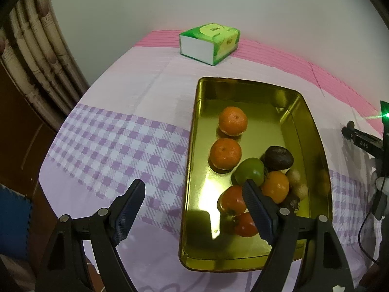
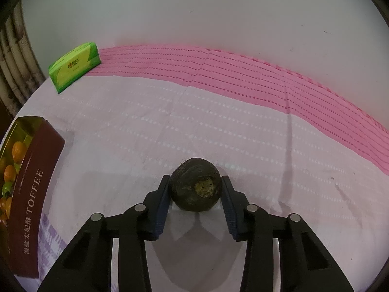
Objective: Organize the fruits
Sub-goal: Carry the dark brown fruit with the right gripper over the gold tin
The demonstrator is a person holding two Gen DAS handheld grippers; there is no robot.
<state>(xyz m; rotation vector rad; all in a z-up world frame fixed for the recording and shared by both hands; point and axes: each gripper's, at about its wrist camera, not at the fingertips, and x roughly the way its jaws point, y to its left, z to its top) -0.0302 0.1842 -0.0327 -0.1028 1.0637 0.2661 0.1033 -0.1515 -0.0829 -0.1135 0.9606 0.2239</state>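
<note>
A gold tin tray (image 1: pixel 192 146) holds two oranges (image 1: pixel 233 121), a green fruit (image 1: pixel 250 174), a dark brown fruit (image 1: pixel 278 158), red-orange fruits (image 1: pixel 231 200) and small tan ones (image 1: pixel 295 176). My left gripper (image 1: pixel 194 185) hangs open above the tray's near left rim, with nothing between its fingers. In the right wrist view, another dark round fruit (image 2: pixel 189 177) rests on the pale cloth. My right gripper (image 2: pixel 194 182) is shut on it, one pad against each side. The tin's maroon wall (image 2: pixel 36 182) marked TOFFEE stands at the left of that view.
A green tissue pack (image 1: pixel 209 42) (image 2: pixel 75 67) lies at the back of the table on a pink mat (image 2: pixel 243 80). Lilac checked cloth (image 1: pixel 109 141) spreads left of the tray. A curtain (image 1: pixel 36 48) hangs at the far left, and a white wall lies behind.
</note>
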